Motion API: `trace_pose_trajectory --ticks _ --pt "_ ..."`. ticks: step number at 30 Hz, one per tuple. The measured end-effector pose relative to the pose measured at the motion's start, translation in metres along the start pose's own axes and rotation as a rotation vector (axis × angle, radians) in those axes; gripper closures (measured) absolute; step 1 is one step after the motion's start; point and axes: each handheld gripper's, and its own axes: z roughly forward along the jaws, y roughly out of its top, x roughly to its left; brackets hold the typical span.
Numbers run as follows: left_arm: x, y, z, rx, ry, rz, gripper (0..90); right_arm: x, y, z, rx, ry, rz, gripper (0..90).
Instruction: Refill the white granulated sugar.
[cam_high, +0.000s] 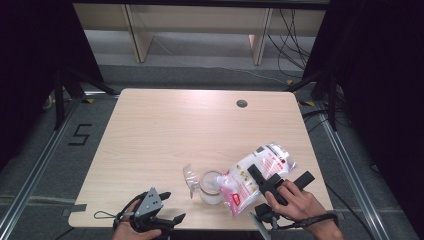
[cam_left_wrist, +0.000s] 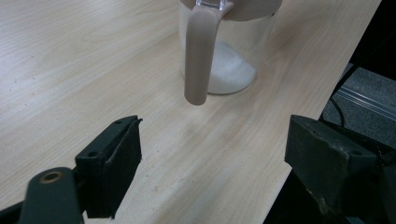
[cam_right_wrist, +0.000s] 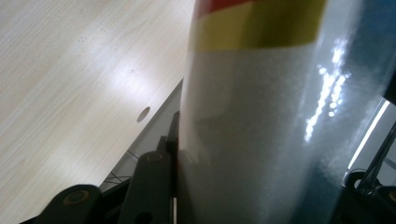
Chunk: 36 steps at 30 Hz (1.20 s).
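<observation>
A clear jug (cam_high: 211, 188) with white grains in its bottom stands near the table's front edge. In the left gripper view the jug (cam_left_wrist: 233, 60) shows a brown handle (cam_left_wrist: 200, 56) that faces my jaws. A plastic bag of white grains (cam_high: 252, 176) with red print lies tilted, its lower end over the jug's mouth. My right gripper (cam_high: 280, 176) is shut on the bag's upper part. The bag (cam_right_wrist: 252, 116) fills the gap beside one finger (cam_right_wrist: 152, 186). My left gripper (cam_high: 172, 207) stands open left of the jug, and in its own view the left gripper (cam_left_wrist: 210, 158) holds nothing.
A small clear plastic piece (cam_high: 190, 179) lies just left of the jug. The wooden table (cam_high: 165, 130) has a cable hole (cam_high: 242, 103) at the back right. Its front edge runs close under both hands. Dark stands and cables flank the table.
</observation>
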Motion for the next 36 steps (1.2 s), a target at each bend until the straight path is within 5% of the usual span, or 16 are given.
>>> trace_pose_trajectory --ticks 27,31,36 --pt "-0.0002 0.0001 -0.0001 -0.001 0.0 0.0 18.2 0.0008 0.0007 0.0005 -0.009 0.002 0.002 67.0" --pt "0.002 0.0008 -0.0021 0.03 0.011 0.033 18.2 0.0013 0.001 0.0009 -0.012 -0.006 0.013 67.3" --pt "-0.0001 0.0005 -0.0007 0.005 0.002 0.005 18.2 0.0005 0.0002 0.0006 -0.008 -0.002 0.012 67.7"
